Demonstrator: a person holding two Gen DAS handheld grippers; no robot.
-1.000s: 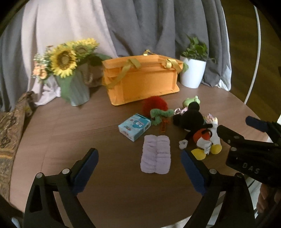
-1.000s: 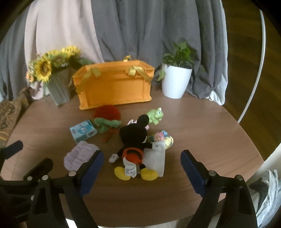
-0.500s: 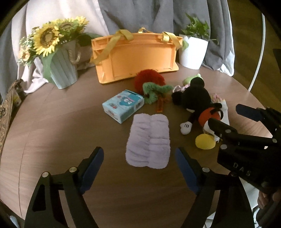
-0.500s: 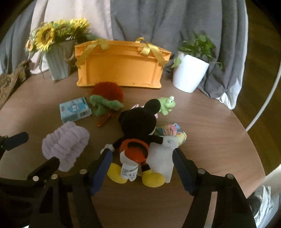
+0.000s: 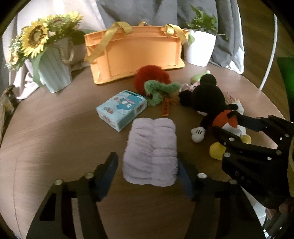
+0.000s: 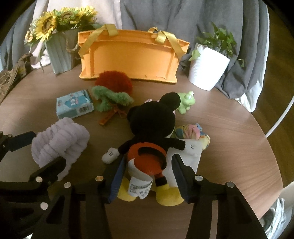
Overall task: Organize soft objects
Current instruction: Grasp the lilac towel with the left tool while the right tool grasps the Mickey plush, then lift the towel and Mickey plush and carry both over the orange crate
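plush toys 4 [image 6: 152,128] | lilac cloth 1 [image 5: 151,150] | tissue pack 1 [image 5: 122,109] | orange bag 1 [image 5: 136,55] | potted plants 2 [image 6: 207,68]

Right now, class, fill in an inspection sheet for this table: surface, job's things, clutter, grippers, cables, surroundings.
Surface: round wooden table.
Job's things: lilac fluffy cloth; mouse plush lying face down; red-and-green fuzzy toy; green frog toy; pastel bundle; orange basket at the back.
Clutter: blue tissue pack.
Grippers: left gripper open around the cloth's near end; right gripper open, straddling the plush's lower body.
Cables: nothing seen.
Surroundings: sunflower vase, white plant pot, grey curtain.
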